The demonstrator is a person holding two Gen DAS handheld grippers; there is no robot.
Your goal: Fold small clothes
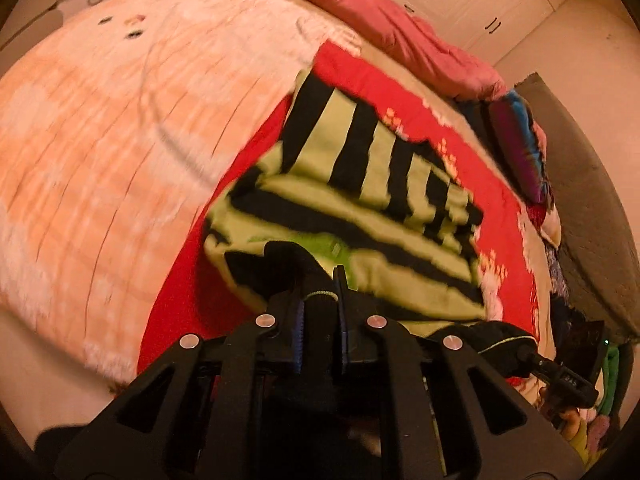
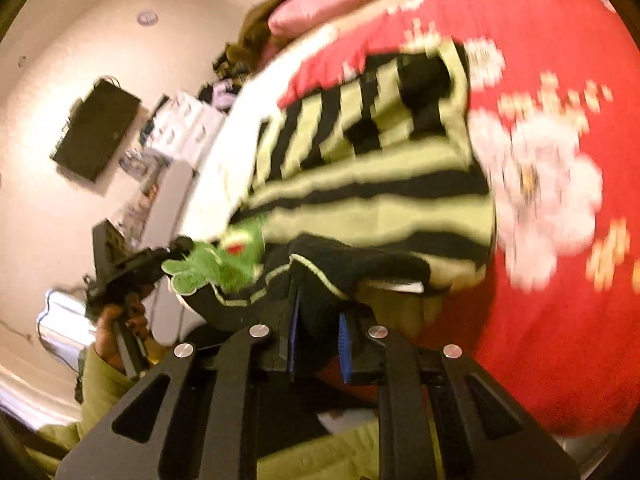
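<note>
The black-and-pale-green striped knitted garment (image 1: 360, 184) lay just ahead of both grippers on a red fleece blanket with white flower prints (image 1: 180, 280), which covered part of a bed spread with a pale peach checked cover (image 1: 100, 128) off to the left gripper's left. Its far half showed stripes running away from the grippers, while the near half showed stripes running across, which suggested one part was already turned over onto the body; the frames were blurred, so the exact layers could not be told. The left gripper (image 1: 320, 280) was clamped on a black edge of the garment, the dark knit pinched between its blue-padded fingers. The right gripper (image 2: 318, 312) likewise had its fingers closed on a black hem trimmed with a thin pale-green line. A bright green plush-looking patch with a red spot (image 2: 224, 260) sat at the garment's near edge, to the right gripper's left, next to where the other gripper (image 2: 132, 268) appeared. By my judgement the fold was only partly done: the held edge remained to be carried over, laid down and flattened. A pink quilt (image 1: 400, 28) lay well beyond the garment.
</note>
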